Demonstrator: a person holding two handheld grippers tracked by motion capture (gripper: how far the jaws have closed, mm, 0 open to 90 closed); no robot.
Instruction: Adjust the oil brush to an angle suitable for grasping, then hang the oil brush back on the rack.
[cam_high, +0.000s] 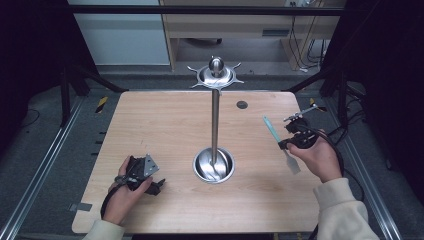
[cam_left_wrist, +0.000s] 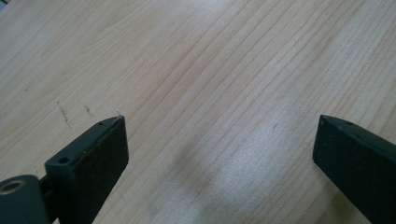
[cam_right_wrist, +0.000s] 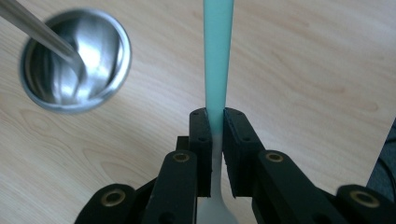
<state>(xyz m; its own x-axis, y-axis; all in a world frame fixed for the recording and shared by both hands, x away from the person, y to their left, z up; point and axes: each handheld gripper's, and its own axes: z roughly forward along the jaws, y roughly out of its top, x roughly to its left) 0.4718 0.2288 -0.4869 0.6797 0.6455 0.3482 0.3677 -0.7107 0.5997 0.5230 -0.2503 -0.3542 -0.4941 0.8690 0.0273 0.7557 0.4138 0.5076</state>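
Pale wooden table (cam_high: 165, 125) fills the high view, with dark floor and a wooden cabinet behind it. 1 slim spatula with a teal handle and whitish translucent blade (cam_high: 280, 142) sits at the right side, clamped in the right gripper (cam_high: 292, 142); its long axis runs diagonally, handle pointing away from the person and slightly left, blade toward the person. 1 tall steel utensil stand with a round bowl base and hooked top disc (cam_high: 215, 120) rises at the table's middle, well apart from the spatula, between the 2 grippers. The left gripper (cam_high: 142, 175) rests at the near left.

Left gripper view: 2 black jaws stand wide apart over bare wood, nothing between them.

Right gripper view: both jaws press on the spatula (cam_right_wrist: 217, 60) near where handle meets blade; the handle points straight ahead, the stand's bowl (cam_right_wrist: 74, 60) to its left.
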